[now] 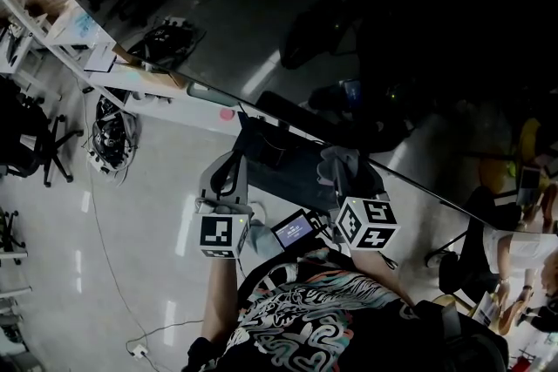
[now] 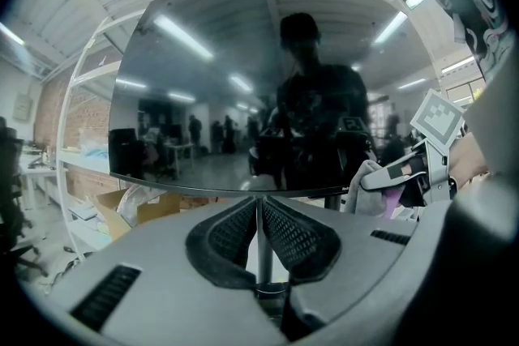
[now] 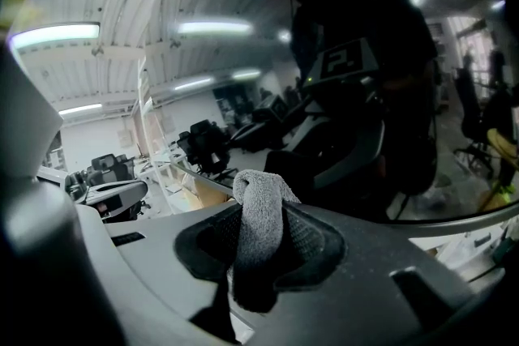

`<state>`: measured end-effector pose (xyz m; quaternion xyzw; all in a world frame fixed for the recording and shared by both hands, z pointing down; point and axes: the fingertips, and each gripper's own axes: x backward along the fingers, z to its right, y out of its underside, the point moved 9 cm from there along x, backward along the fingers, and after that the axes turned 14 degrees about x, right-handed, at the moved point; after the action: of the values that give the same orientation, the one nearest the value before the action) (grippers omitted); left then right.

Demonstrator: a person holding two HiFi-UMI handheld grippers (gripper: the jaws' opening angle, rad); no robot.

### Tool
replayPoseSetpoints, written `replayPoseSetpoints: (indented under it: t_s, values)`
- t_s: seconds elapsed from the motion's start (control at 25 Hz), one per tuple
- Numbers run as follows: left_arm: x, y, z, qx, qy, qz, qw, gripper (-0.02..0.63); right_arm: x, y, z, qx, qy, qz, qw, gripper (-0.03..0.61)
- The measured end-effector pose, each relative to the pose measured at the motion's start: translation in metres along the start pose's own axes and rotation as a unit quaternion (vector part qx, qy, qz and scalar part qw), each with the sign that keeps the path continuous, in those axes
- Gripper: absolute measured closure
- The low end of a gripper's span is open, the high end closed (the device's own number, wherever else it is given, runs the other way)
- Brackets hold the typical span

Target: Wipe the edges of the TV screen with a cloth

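Observation:
The TV screen (image 1: 392, 30) is a big dark glossy panel; its lower edge (image 1: 288, 128) runs diagonally across the head view. A grey cloth (image 3: 261, 211) is pinched in my right gripper (image 3: 258, 207), which is shut on it. The cloth (image 1: 338, 159) sits close to the screen's lower edge, and I cannot tell whether it touches. In the left gripper view the TV screen (image 2: 243, 77) fills the middle, with the cloth (image 2: 366, 189) at the right. My left gripper (image 2: 259, 202) is shut with nothing in it, held just below the screen's edge, left of the right gripper (image 1: 344, 174).
White shelving (image 1: 52, 22) with papers and a cardboard box (image 2: 150, 208) stands left of the TV. Cables (image 1: 112, 135) and office chairs (image 1: 35, 144) are on the floor at the left. People sit at the far right (image 1: 523, 257).

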<state>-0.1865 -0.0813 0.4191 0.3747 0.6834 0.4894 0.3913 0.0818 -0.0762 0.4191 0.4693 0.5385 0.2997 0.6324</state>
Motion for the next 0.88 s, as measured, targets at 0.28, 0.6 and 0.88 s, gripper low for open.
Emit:
replayPoseSetpoints:
  t_s: [0.28,0.6,0.88]
  values:
    - [-0.003,-0.012,-0.025,0.002,-0.013,0.005,0.9999,0.578,-0.018,-0.011,-0.018,0.000,-0.017,-0.008,1.000,0.456]
    - [0.000,-0.021,-0.042,0.001,-0.016,-0.003,0.9999,0.578,-0.036,-0.019,-0.035,-0.003,-0.031,-0.011,0.999,0.456]
    - [0.004,-0.029,-0.065,0.003,-0.026,-0.002,0.9997,0.578,-0.051,-0.027,-0.053,-0.009,-0.036,-0.015,0.999,0.456]
